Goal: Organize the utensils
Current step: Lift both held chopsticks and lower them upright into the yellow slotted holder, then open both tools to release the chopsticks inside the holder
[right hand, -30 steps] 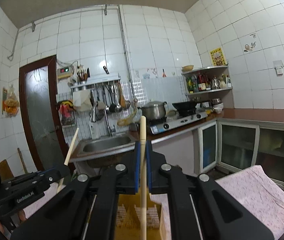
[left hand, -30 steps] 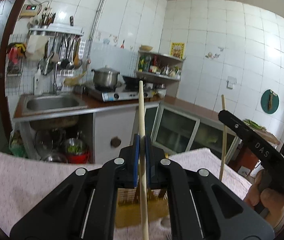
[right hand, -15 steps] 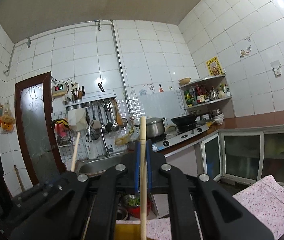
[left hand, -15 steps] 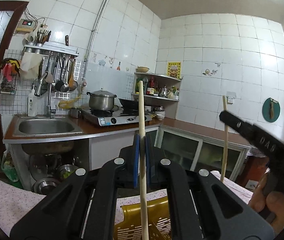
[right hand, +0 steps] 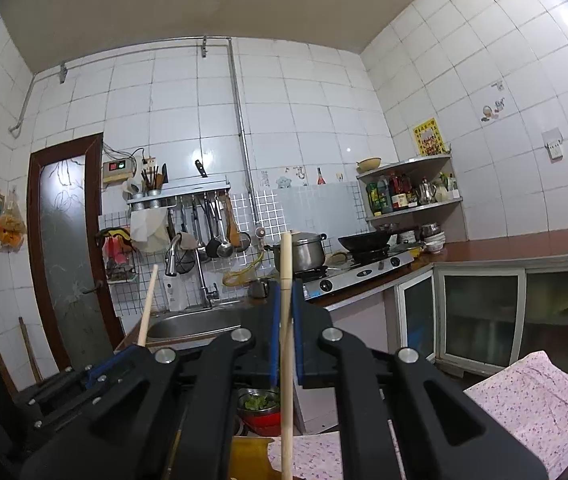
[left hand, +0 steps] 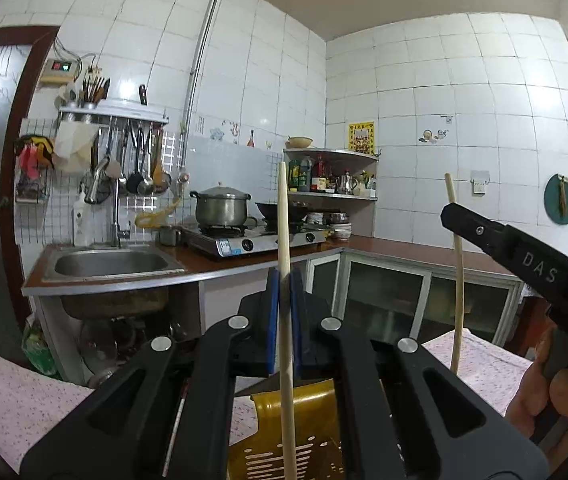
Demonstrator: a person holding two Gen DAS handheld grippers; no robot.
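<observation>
My left gripper (left hand: 283, 312) is shut on a pale wooden chopstick (left hand: 284, 240) that stands upright between the blue pads. Below it sits a yellow slotted plastic basket (left hand: 284, 440) on a pink flowered cloth (left hand: 23, 392). My right gripper (right hand: 283, 320) is shut on a second upright wooden chopstick (right hand: 286, 264). In the left wrist view the right gripper (left hand: 524, 256) shows at the right, holding its chopstick (left hand: 458, 272) over the basket's right side. In the right wrist view the left gripper (right hand: 83, 376) and its chopstick (right hand: 147, 304) show at the left.
Behind the table a counter holds a steel sink (left hand: 107, 264), a gas stove (left hand: 251, 240) with a pot (left hand: 221, 204) and a wok. Utensils hang on a wall rack (left hand: 131, 156). A corner shelf (left hand: 332, 176) carries bottles. A brown door (right hand: 67, 248) stands left.
Both grippers have tilted upward with their chopsticks still held. The views now show more wall and ceiling, and less of the yellow basket and cloth.
</observation>
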